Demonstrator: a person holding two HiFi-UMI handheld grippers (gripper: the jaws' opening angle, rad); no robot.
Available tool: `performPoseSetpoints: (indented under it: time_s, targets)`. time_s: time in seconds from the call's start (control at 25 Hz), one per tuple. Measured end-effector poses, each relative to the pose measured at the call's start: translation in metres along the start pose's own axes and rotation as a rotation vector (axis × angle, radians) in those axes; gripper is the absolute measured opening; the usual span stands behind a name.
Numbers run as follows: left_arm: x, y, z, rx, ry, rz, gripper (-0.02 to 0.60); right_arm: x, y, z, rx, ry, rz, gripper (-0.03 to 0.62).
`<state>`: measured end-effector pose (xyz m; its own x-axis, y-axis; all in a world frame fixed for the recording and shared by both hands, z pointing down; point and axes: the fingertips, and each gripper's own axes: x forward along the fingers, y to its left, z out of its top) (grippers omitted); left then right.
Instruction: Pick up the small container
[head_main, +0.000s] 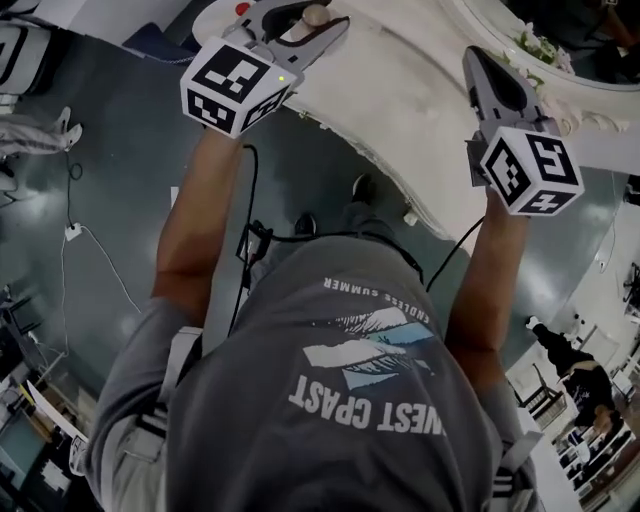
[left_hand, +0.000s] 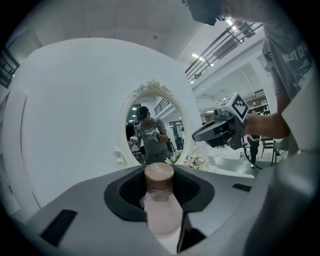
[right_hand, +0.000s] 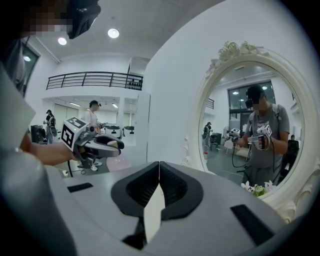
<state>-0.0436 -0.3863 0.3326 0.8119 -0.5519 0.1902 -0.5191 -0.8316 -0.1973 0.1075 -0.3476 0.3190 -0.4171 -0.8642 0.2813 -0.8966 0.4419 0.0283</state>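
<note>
Two forearms reach forward, roughly parallel, in the head view, each hand carrying a gripper over a white tabletop. The left gripper hides most of the small container; only its brown cap shows, at the far edge of the frame. The right gripper lies well apart to the right, its tips too dark to read.

Left gripper view: the jaws pinch the pale container below its cap. The container's base is cut off at the near edge. An oval mirror stands beyond.

Right gripper view: the jaws are pressed together with nothing between them. The mirror, at right, is partly cut off.
</note>
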Motion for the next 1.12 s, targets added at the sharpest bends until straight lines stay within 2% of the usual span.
performPoseSetpoints:
  time_s: [0.28, 0.64, 0.92, 1.12]
  targets:
    - [-0.042, 0.001, 0.037, 0.008, -0.042, -0.049, 0.140, -0.003, 0.028, 0.033, -0.038, -0.057, 0.017, 0.026]
    - [-0.072, -0.011, 0.068, 0.081, -0.082, -0.080, 0.140, -0.011, 0.050, 0.061, -0.085, -0.116, 0.024, 0.026]
    - [-0.079, -0.021, 0.076, 0.099, -0.109, -0.094, 0.140, -0.016, 0.055, 0.063, -0.101, -0.145, 0.013, 0.026]
    - [-0.083, -0.025, 0.079, 0.100, -0.117, -0.098, 0.140, -0.019, 0.060, 0.059, -0.127, -0.126, 0.014, 0.025]
